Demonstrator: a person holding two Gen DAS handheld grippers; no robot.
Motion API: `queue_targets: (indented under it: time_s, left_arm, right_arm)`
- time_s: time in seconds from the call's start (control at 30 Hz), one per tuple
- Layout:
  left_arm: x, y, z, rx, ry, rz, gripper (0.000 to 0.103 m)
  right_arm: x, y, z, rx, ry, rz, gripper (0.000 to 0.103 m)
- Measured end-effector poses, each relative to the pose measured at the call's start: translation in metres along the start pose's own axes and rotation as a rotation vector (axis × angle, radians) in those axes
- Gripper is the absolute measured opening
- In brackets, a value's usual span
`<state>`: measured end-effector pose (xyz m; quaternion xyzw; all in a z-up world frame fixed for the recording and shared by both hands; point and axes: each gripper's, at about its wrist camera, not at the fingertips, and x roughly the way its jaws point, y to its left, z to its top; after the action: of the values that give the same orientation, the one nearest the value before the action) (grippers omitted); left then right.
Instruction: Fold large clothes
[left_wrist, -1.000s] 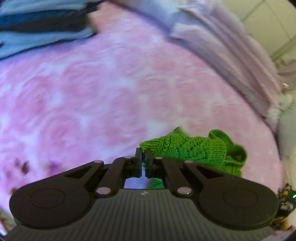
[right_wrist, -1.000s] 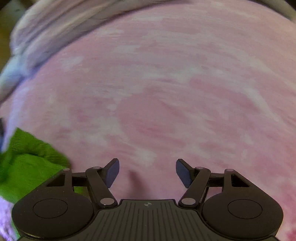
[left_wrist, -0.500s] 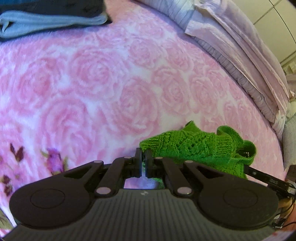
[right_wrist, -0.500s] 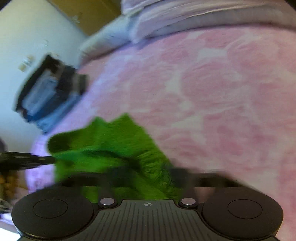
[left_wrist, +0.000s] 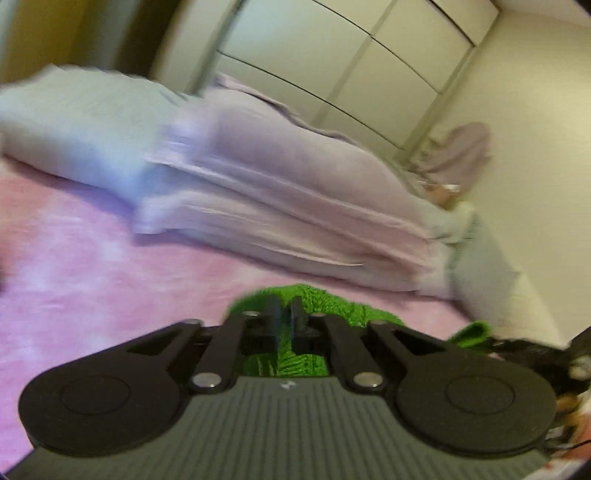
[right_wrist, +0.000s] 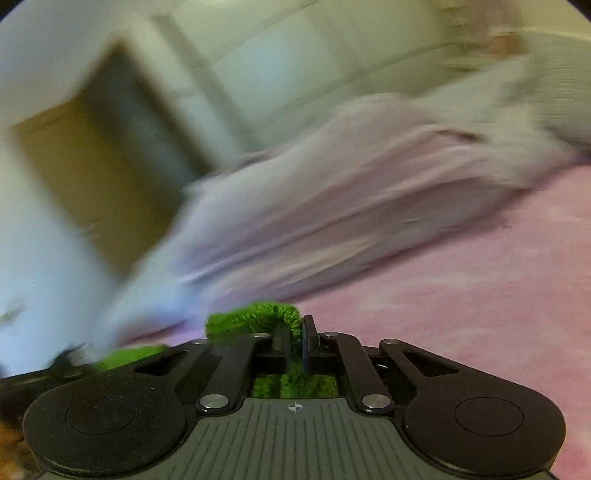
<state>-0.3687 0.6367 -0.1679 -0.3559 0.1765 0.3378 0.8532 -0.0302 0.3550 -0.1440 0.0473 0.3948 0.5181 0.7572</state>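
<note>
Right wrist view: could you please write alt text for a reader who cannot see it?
The right gripper is shut on a fold of green knitted garment, seen from just behind its black fingers. Beyond lie a pink bedspread and a pile of pale lilac bedding, all blurred by motion.

Both wrist views look low across the pink bedspread (left_wrist: 92, 258) toward the folded bedding (right_wrist: 369, 192)

Soft, even indoor light; heavy motion blur in both views.

Only each tool's own body stays sharp: the left tool (left_wrist: 284, 319) and right tool (right_wrist: 293, 341). Ahead of them the folded bedding (left_wrist: 280, 206) and pink bed cover (right_wrist: 461, 295) smear into streaks. Shadows are faint and no glare shows. Fisheye curvature bends the wall panels (left_wrist: 369, 66), with dark vignetting at the corners.
</note>
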Motion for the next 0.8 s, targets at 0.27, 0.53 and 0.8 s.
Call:
queue_targets:
  time_s: [0.27, 0.53, 0.8]
  left_arm:
    - [0.042, 0.017, -0.067, -0.026, 0.202, 0.103, 0.038]
    - [-0.004, 0.1, -0.216, -0.275, 0.464, 0.33, 0.038]
    - [-0.048, 0.104, -0.264, -0.386, 0.475, 0.363, 0.039]
  right_arm:
    - [0.023, -0.095, -0.055, 0.065, 0.303, -0.355, 0.051]
    - [-0.02, -0.119, -0.191, 0.185, 0.608, -0.222, 0.057]
    - [-0.016, -0.091, -0.241, 0.14, 0.597, -0.169, 0.025]
